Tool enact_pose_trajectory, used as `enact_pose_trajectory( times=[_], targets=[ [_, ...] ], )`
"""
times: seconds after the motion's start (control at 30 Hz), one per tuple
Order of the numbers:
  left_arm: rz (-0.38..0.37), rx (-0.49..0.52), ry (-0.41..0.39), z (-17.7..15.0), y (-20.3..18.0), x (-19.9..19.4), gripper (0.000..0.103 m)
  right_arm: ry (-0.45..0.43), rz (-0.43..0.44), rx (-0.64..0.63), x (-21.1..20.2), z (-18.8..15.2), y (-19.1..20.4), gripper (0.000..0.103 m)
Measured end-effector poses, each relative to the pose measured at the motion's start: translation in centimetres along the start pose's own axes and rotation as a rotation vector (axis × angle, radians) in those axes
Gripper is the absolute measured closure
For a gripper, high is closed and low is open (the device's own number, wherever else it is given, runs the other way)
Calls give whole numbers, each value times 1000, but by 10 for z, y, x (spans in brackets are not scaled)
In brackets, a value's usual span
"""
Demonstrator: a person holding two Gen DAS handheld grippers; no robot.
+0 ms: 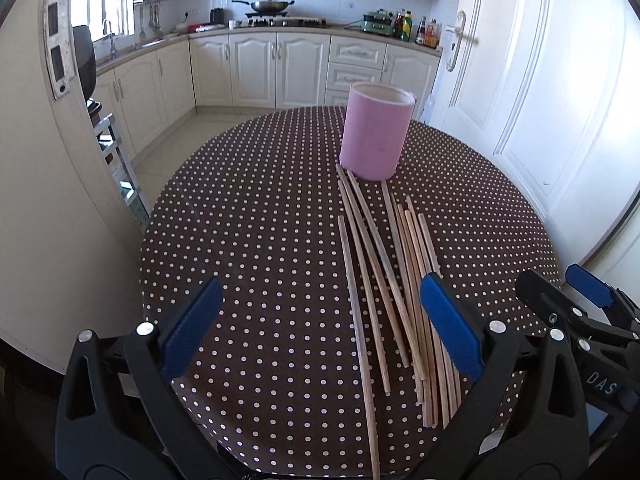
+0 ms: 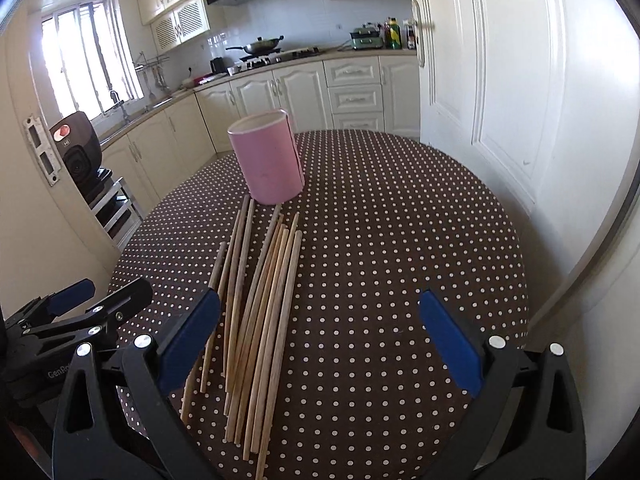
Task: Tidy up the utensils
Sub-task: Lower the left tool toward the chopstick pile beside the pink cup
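Round table under a brown tablecloth [image 1: 260, 220] with white polka dots, kitchen beyond. Pink cylindrical holder [image 1: 376, 132] stands upright toward the far side of the table, mouth open; its inside cannot be seen from either view. Wooden chopsticks [image 1: 384, 280] lie loose on the cloth in a rough fan, far tips running up to the foot of the holder, a couple appearing to touch its base, near ends spread toward the table's near edge. Some overlap each other; a single stick lies slightly apart on the left side of the bunch. Left gripper [image 1: 320, 328] hovers low over the near part of the table, blue-padded fingers [image 1: 192, 328] spread wide with nothing between them but cloth and chopstick ends lying below; its right pad sits above the right side of the bunch. Right gripper [image 2: 320, 336] hovers likewise, fingers released and wide apart, empty; the chopstick bunch lies below its left pad [image 2: 188, 340]. The two grippers are just beside each other, each showing at the edge of the other's view. Background: cream cabinets, a wok [image 1: 267, 5] on the stove, bottles on the counter, white door [image 1: 540, 100] on the right.
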State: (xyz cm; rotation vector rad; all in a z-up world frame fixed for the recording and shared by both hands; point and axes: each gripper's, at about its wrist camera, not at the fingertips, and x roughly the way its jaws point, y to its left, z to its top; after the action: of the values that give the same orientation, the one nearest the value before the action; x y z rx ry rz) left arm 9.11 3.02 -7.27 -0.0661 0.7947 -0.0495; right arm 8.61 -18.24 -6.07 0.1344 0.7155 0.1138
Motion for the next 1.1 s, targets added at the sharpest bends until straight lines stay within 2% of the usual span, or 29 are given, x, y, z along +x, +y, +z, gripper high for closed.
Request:
enact_pose_trajectory(
  times=[0.77, 0.87, 1.0, 1.1],
  targets=[
    [13, -54, 232, 9, 0, 85, 10, 164, -88, -17, 56, 3, -11, 7],
    [23, -51, 241, 13, -2, 92, 13, 171, -98, -24, 60, 4, -11, 7],
    [36, -48, 280, 17, -4, 105, 25, 181, -105, -28, 66, 6, -11, 7],
    [65, -25, 269, 21, -7, 110, 29, 187, -110, -35, 69, 6, -11, 7]
  ],
)
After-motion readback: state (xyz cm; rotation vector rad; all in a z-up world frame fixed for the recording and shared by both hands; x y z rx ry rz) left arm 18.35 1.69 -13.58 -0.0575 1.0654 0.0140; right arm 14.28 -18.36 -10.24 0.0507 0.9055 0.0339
